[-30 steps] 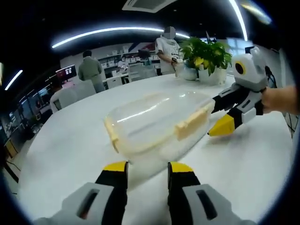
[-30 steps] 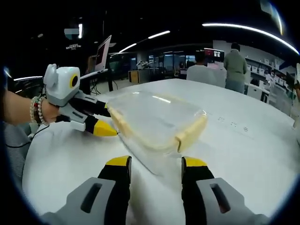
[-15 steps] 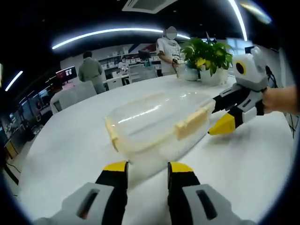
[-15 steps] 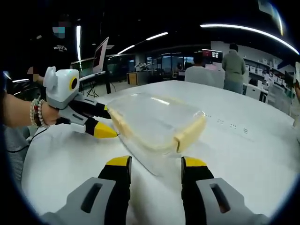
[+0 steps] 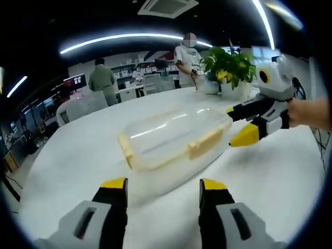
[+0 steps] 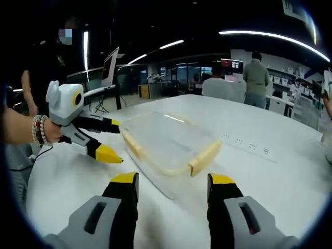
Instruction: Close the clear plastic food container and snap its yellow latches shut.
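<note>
Left gripper point(image 5: 163, 188) fingers wide apart, holding nothing; gap wider than half a second ago, and container now sits farther ahead of the tips, so this gripper has backed off. Right gripper point(image 6: 174, 184) same: fingers spread, empty, pulled back a little from the container. In the left gripper view the right gripper's fingers are also parted, yellow tips at the container's far end, close to it; contact hard to judge through the fisheye.

Clear plastic food container point(image 5: 174, 136) lies on the white counter point(image 5: 72, 166), between the two grippers, lid on top. Yellow latches point(image 5: 206, 143) along the sides and ends look folded down against the body, though whether each is fully snapped I cannot tell. Both grippers releasing and retreating suggests the closing is done or nearly so; probably a last check remains.

Counter is large, white, glossy. Potted plant point(image 5: 229, 65) at its far edge. Open office behind: people standing and seated, monitors, long ceiling light strips.
</note>
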Demonstrator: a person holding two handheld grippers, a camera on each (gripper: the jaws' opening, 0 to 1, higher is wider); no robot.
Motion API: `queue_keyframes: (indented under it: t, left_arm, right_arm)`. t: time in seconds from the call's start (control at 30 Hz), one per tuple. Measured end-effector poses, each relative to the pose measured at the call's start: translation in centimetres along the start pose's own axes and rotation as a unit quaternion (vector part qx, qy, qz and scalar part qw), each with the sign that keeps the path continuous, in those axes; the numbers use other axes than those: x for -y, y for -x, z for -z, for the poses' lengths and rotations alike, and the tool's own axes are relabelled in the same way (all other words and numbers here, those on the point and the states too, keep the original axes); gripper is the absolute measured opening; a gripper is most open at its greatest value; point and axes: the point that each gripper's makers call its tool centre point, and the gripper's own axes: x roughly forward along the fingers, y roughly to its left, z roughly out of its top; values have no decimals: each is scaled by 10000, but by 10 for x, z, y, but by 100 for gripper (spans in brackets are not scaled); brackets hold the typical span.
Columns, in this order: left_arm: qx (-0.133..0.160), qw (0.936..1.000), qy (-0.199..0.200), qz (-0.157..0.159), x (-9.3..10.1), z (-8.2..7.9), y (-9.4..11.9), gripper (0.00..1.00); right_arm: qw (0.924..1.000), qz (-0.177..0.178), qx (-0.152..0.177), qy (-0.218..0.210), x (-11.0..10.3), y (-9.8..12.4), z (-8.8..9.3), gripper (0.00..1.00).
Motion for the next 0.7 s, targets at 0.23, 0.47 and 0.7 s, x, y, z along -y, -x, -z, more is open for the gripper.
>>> queue_keyframes:
  t: [0.23, 0.47, 0.7]
  left_arm:
    - [114, 9997, 168, -135, 1, -12, 16, 82]
    - [466, 9984, 174, -278, 5, -31, 49, 90]
    - [553, 9971, 431, -298, 11, -32, 83, 96]
  right_arm:
    - [9995, 130, 291, -17, -3, 20, -19, 69]
    - [9955, 362, 785, -385, -6, 47, -35, 84]
    - [9929, 512, 954, -485, -19, 76, -40, 91]
